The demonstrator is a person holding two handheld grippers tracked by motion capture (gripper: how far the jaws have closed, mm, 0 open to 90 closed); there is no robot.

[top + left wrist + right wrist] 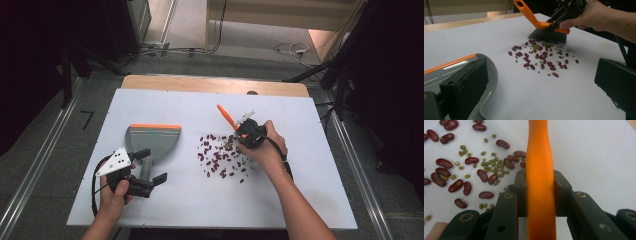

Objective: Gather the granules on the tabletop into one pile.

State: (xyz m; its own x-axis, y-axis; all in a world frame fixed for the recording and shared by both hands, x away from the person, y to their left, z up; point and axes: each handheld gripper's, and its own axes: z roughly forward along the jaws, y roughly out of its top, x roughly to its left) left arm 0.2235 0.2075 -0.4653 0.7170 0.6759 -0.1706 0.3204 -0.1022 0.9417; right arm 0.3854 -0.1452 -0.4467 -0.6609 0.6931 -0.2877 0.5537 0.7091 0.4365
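A grey dustpan [152, 137] with an orange front lip lies on the white table [300, 190], left of centre. My left gripper [152, 166] is at its handle with the jaws wide apart. In the left gripper view the left gripper [539, 82] has one jaw against the dustpan [454, 70] and bare table in the gap. My right gripper [245, 132] is shut on the orange handle of a small brush [226, 116]. The brush bristles [547, 35] touch the far edge of scattered red and green beans [220, 157]. The right gripper [540, 182] pinches the handle [539, 152] above the beans [474, 170].
The beans [541, 56] lie loose between dustpan and brush, a short gap from the dustpan lip. A wooden strip [215, 82] runs along the table's far edge. Cables and dark stands are on the floor beyond.
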